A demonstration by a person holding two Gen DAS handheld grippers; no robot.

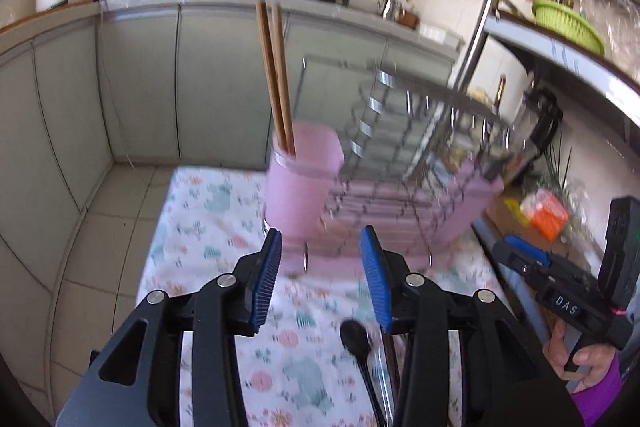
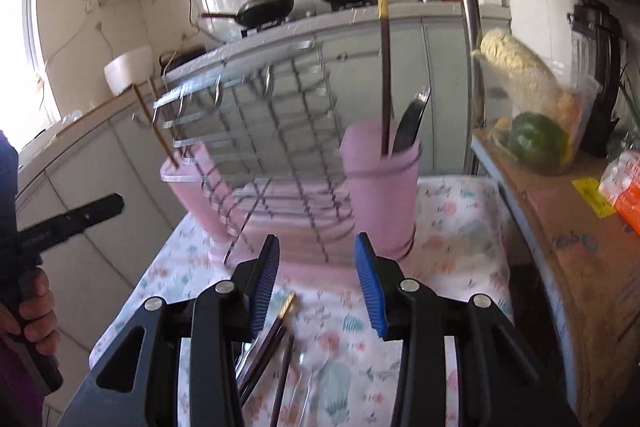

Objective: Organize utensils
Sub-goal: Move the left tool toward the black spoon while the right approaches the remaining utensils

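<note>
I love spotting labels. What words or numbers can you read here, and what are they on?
"DAS": white letters on the right hand-held gripper.
Blue writing on the cardboard box: upside down, unreadable.
Yellow sticker on that box: too blurred.
Print on the shelf edge: too small.
</note>
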